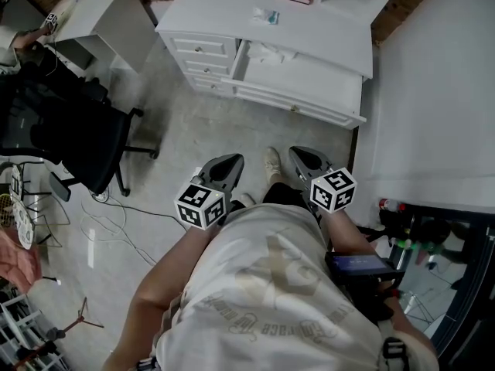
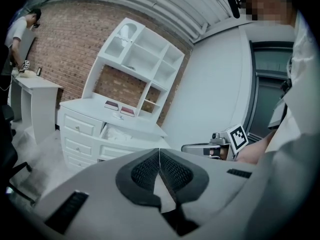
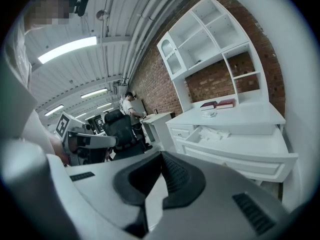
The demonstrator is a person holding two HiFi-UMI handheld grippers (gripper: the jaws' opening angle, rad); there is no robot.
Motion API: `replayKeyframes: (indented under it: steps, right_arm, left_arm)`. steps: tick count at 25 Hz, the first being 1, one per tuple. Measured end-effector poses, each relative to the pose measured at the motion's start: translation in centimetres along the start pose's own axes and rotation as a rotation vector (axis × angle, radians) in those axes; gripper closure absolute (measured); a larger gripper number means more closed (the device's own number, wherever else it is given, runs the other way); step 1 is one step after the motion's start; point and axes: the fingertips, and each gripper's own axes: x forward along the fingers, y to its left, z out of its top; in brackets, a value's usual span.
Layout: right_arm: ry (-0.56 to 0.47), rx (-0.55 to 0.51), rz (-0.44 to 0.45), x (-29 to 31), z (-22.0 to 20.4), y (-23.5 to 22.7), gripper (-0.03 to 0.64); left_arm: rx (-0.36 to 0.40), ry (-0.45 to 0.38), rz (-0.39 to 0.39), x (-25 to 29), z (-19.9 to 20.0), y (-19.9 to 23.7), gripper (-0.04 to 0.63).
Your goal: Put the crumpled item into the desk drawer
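Seen lying in the back left corner of the open desk drawer (image 1: 298, 105), upper centre of the head view: crumpled white item (image 1: 267, 51); probably light, soft, crushable; best pinched at a raised fold; well apart from left gripper (image 1: 224, 167) and right gripper (image 1: 308, 161), both pressed together, empty.

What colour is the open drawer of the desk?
White; the open drawer shows best in the head view.
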Motion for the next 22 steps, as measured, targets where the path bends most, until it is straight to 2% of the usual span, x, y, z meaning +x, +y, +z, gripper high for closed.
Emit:
replayKeyframes:
  steps: [9, 22]
  right_arm:
    - [0.043, -0.018, 0.032, 2.6, 0.0, -0.2, 0.594]
    - [0.069, 0.016, 0.035, 6.6, 2.6, -5.5, 0.594]
  left_arm:
    - [-0.025, 0.018, 0.017, 1.3, 0.1, 1.8, 0.574]
    - [-0.047, 0.063, 0.011, 6.9, 1.8, 4.6, 0.574]
